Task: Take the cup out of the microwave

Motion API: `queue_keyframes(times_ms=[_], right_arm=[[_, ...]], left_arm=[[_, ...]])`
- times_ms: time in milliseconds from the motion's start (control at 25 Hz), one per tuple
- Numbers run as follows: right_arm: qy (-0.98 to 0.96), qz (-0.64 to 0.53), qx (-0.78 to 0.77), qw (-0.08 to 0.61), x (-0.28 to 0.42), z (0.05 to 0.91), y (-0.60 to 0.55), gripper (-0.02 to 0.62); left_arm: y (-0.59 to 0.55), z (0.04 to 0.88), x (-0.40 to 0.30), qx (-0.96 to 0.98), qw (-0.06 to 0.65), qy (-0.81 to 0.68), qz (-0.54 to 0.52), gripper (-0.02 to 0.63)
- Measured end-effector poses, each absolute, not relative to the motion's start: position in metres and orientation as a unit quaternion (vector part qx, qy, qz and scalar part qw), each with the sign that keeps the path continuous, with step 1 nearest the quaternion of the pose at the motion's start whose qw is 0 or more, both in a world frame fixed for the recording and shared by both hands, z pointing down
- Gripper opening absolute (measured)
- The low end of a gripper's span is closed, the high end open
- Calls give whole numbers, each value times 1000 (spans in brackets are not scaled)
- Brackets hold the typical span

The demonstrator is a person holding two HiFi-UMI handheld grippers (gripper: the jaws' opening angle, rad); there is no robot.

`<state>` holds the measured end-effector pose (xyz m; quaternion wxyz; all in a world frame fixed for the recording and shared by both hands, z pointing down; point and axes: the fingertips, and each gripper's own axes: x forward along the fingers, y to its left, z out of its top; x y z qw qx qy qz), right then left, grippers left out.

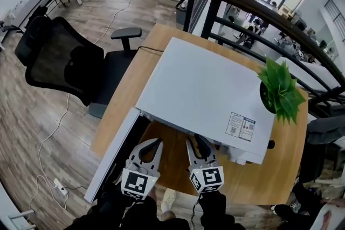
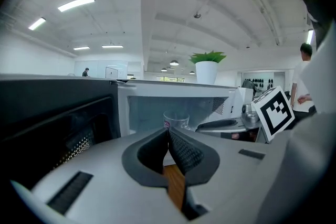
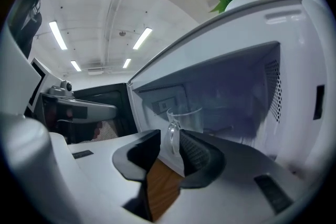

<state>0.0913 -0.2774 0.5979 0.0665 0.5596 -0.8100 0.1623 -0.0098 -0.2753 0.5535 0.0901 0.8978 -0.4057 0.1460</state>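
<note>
Clear glass cup (image 3: 185,119), looped handle, stands inside boxy white microwave (image 1: 210,89), frame centre. Right gripper (image 3: 169,139): ribbed dark jaws spread, handle seen in gap. Left gripper (image 2: 169,132): jaws pressed together, empty.

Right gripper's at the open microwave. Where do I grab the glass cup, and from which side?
Take the handle. The cup stands upright in the microwave, handle turned out toward the opening, edge-on to the open right gripper. Come straight in from the front, level, one jaw each side of the loop; the round glass body looks wider and likelier to slip.
</note>
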Motion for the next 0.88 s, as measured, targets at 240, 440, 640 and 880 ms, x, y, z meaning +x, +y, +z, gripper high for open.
queue_keyframes(times_ms=[240,440,640,880], right_arm=[[-814,163,553,71,87,605,-288,146],[-818,163,547,73,84,608,-295,146],[-822,162,540,76,79,611,-301,146],[-828,165,530,78,73,615,-307,143]], left_arm=[[-281,556,-14,895,93,-410,146,25],[-282,559,-14,895,95,-410,147,25],[-285,560,-13,896,93,-410,141,25],[-289,561,-15,895,98,-410,147,25]])
